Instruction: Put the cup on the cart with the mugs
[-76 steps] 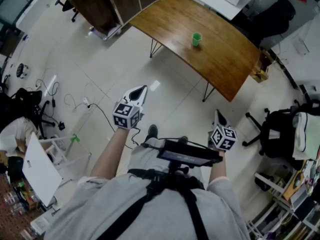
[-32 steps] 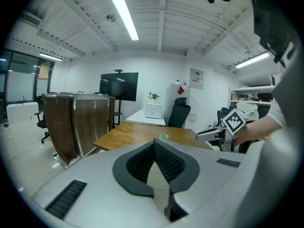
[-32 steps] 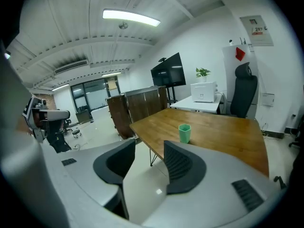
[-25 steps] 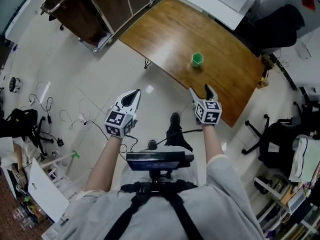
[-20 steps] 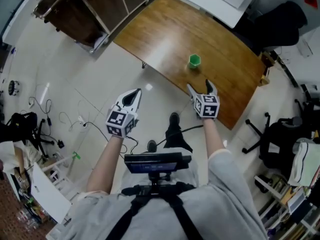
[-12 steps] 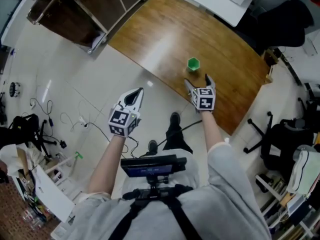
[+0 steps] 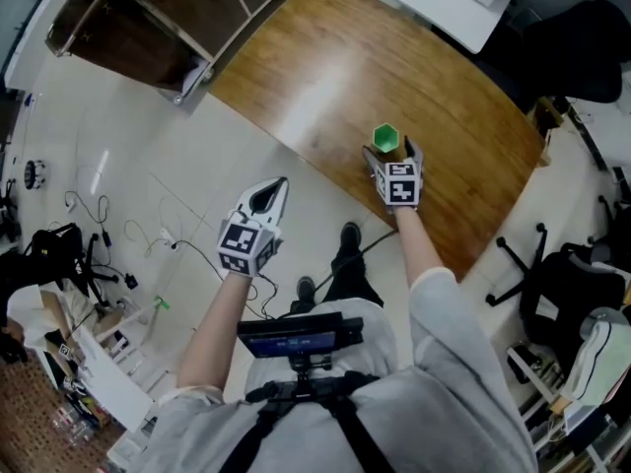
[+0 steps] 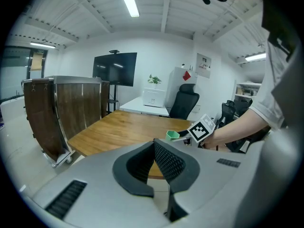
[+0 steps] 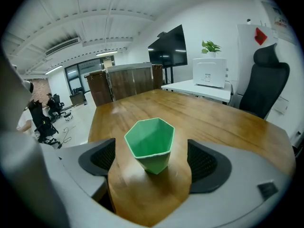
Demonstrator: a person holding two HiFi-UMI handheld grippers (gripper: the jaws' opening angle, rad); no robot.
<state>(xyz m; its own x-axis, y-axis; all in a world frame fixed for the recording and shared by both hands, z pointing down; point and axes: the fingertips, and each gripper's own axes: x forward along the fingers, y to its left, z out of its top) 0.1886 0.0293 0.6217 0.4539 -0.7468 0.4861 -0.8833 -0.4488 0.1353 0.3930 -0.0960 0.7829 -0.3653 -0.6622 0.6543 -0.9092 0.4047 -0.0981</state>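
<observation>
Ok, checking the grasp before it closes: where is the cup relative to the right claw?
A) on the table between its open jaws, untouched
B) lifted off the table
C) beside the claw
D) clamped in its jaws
A: the cup stands on the table between the jaws of the right claw, which have just been opening, gaps on both sides.

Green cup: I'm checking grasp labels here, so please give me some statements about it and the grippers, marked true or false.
1. The green cup stands upright on the wooden table. True.
2. The right gripper grips the cup. False: its jaws, which have just been opening, stand apart on either side of it, with gaps.
3. The left gripper is shut and empty. True.
4. The cup is full. False: it is empty.
</observation>
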